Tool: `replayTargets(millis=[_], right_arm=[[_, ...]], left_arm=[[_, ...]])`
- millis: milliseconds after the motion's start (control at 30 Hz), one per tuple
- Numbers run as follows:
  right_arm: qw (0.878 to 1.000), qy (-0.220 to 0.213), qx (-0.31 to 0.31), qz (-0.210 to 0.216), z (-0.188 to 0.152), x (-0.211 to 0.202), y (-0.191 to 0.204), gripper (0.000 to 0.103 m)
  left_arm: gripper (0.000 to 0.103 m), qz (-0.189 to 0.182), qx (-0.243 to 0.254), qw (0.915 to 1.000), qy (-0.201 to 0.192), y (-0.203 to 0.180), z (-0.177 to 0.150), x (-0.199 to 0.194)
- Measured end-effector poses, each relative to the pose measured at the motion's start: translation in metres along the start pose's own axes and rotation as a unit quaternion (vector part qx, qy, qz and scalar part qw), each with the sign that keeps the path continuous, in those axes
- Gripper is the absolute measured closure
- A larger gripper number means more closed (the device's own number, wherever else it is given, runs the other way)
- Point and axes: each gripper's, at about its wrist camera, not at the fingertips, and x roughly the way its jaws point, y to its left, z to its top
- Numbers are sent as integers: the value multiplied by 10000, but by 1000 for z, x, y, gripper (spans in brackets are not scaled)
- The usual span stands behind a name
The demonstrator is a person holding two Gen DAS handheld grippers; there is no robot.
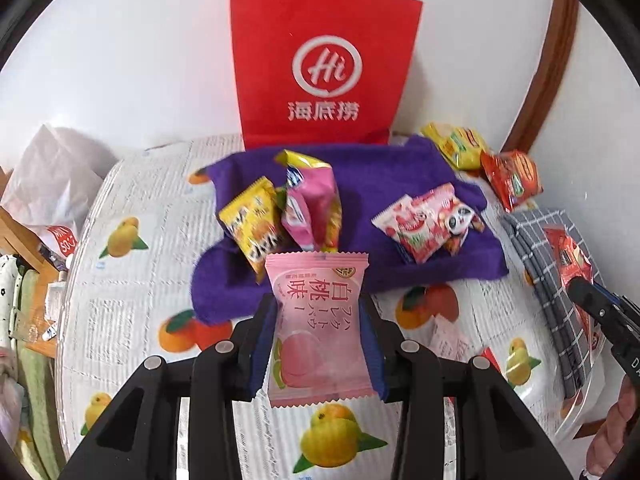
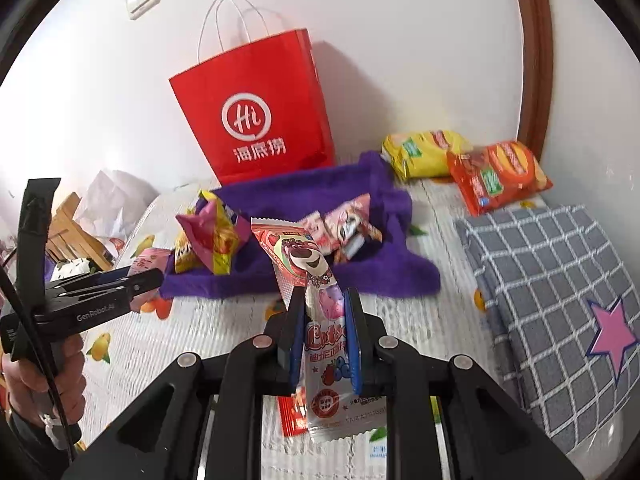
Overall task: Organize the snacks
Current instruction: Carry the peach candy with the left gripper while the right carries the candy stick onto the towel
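Note:
My left gripper (image 1: 316, 308) is shut on a pink peach snack packet (image 1: 316, 320), held above the fruit-print tablecloth (image 1: 132, 280). In the right wrist view my right gripper (image 2: 323, 300) is shut on a long strawberry-bear snack packet (image 2: 316, 312), pinched edgewise. Ahead of both lies a purple towel (image 1: 380, 168) carrying yellow and pink packets (image 1: 280, 208) and strawberry-print packets (image 1: 428, 224). A red paper bag (image 1: 324, 64) stands behind the towel against the wall. The left gripper (image 2: 148, 276) also shows at the left of the right wrist view, with a hand on its handle.
Yellow and red chip bags (image 2: 460, 164) lie at the back right by the wall. A grey checked cloth (image 2: 560, 272) with a pink star covers the right side. A small red packet (image 2: 292, 416) lies under my right gripper. A white bag (image 1: 48, 176) and wooden furniture stand left.

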Motion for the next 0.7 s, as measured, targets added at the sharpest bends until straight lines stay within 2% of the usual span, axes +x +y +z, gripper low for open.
replayTargets(millis=[400,700], right_arm=[[9999,-70,-128,-13,29,9,15,85],[9998,146,-167,-6,33,42,18,85]], left_arm=[[65,-114,-100,9998,-161,16,23,-5],[65,87,-368,9993,-74,39,35,20]])
